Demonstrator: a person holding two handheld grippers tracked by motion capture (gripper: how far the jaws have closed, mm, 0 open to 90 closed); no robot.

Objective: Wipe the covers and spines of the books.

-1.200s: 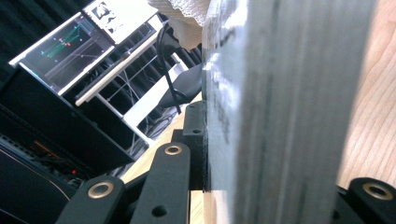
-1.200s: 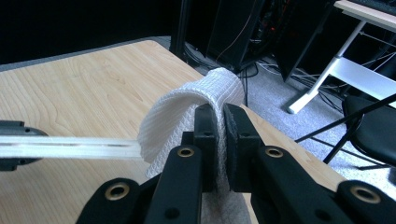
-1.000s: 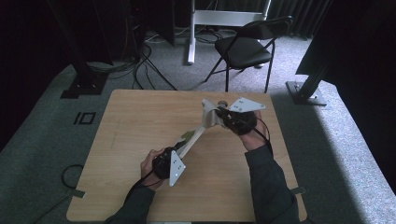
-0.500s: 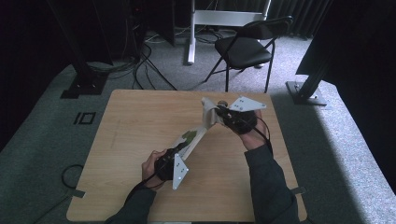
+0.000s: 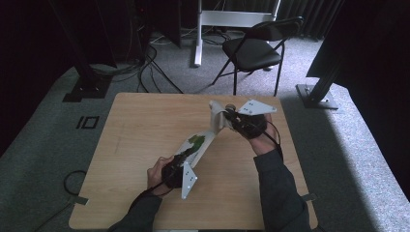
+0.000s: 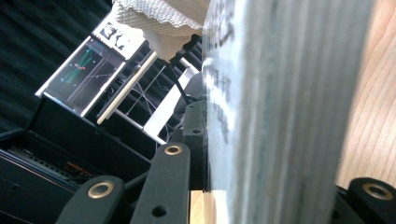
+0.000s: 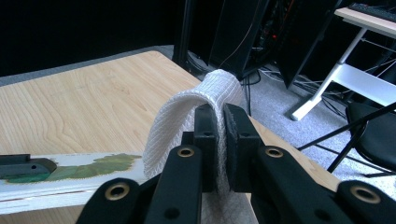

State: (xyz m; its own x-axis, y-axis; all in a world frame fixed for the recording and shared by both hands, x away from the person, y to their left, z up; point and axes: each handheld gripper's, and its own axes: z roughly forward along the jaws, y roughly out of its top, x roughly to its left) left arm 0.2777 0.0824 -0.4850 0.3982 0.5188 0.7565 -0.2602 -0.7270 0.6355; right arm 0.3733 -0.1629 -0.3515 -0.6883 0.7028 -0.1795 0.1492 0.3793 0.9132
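Beyond my wooden table [image 5: 145, 125] stands a black folding chair [image 5: 254, 50] — cables [image 5: 145, 67] trail over grey carpet [image 5: 43, 130] nearby.

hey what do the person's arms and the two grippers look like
Both forearms wear dark long sleeves. The left gripper and right gripper have black bodies, each topped by a pale grey three-cornered plate. Their black jaws show brass-coloured rivets. A thin dark cable trails from the right gripper.

We see a white waffle-textured cloth [image 7: 187, 112] folded over our black right fingers [image 7: 205, 135]. The board [image 7: 70, 179] beside them is white with green leaf print.
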